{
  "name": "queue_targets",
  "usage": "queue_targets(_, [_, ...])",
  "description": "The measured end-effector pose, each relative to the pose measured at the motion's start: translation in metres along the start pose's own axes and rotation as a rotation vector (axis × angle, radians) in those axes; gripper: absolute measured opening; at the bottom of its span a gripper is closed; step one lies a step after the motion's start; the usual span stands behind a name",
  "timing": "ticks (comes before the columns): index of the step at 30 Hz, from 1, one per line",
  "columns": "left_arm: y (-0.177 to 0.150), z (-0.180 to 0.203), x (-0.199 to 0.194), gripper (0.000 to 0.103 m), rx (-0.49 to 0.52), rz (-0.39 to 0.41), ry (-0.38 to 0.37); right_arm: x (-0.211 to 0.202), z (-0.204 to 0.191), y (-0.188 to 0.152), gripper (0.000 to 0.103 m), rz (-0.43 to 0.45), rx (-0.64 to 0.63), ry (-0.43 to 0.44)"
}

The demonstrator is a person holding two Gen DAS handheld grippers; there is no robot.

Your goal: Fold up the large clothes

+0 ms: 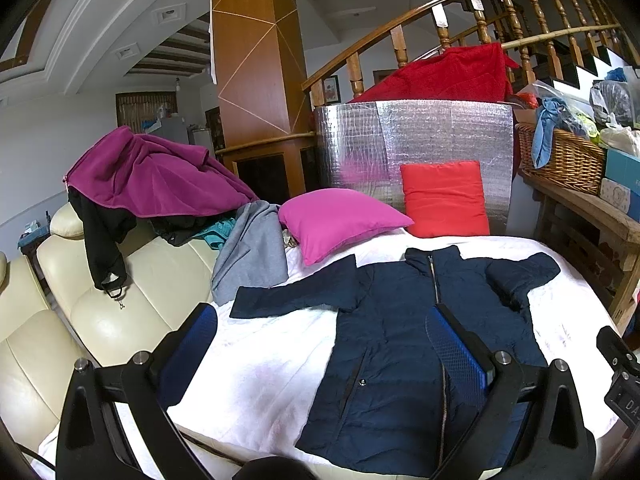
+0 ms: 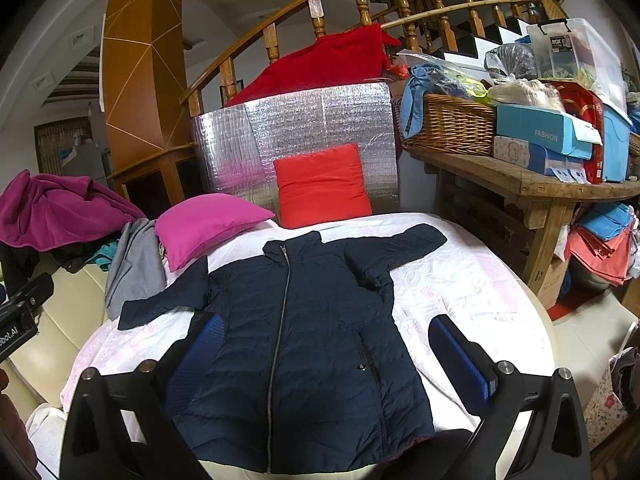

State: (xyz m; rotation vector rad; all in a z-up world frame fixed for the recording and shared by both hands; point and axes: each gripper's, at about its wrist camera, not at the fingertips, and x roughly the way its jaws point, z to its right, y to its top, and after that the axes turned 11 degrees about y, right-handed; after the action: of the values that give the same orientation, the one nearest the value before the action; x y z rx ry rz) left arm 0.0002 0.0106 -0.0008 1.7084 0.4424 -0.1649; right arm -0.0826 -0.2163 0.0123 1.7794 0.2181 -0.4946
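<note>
your left tongs [image 1: 324,344] are wide open and hold nothing. your right tongs [image 2: 326,350] are wide open too, with nothing between the blue pads.

the navy puffer jacket [image 2: 296,332] lies flat on the white bed cover [image 2: 472,288], front side up, zipped closed. it is spread right under and ahead of both tongs. its bottom edge is nearest to you and its collar is farthest from you. in the left wrist view the jacket sits mostly under the right-hand pad, and the bare bed cover shows between the pads. in the right wrist view the jacket body fills the gap between the pads.

the left sleeve [image 1: 292,292] sticks out straight ahead of your left tongs, toward the gray garment [image 1: 252,256]. the right sleeve [image 2: 396,248] is ahead of your right tongs and is bent, with some wrinkles near the shoulder.

it looks like no fold is made yet, so the sleeves likely come first. reach each tongs forward to the sleeve on its own side. pinch near the cuff, and take only the sleeve, not the bed cover below. lift a little, then bring the sleeve across the chest so it lies flat. go slow, since the puffy cloth may slip or spring back. keep the zipper [image 2: 280,320] straight down the middle so both sides match.

the pink pillow [image 2: 208,224] touches the jacket just past the left shoulder, so mind it as you lift.
</note>
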Motion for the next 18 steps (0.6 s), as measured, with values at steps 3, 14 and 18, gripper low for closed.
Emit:
queue_targets(3, [-0.0006,-0.0006,0.0003,0.103,-0.002,-0.001,0.002,0.0004,0.0001,-0.0006,0.103,-0.004,0.001,0.002])
queue_targets(14, [0.0001,-0.0020,0.0026,0.103,-0.005,-0.005,0.005,0.0004,-0.0033,-0.0018,0.103,-0.006,-0.006,0.002])
queue_targets(18, [-0.0001,-0.0024,0.0028,0.103,-0.006,-0.006,0.003,0.0001,-0.0029,-0.0020,0.103,-0.006,-0.007,0.001])
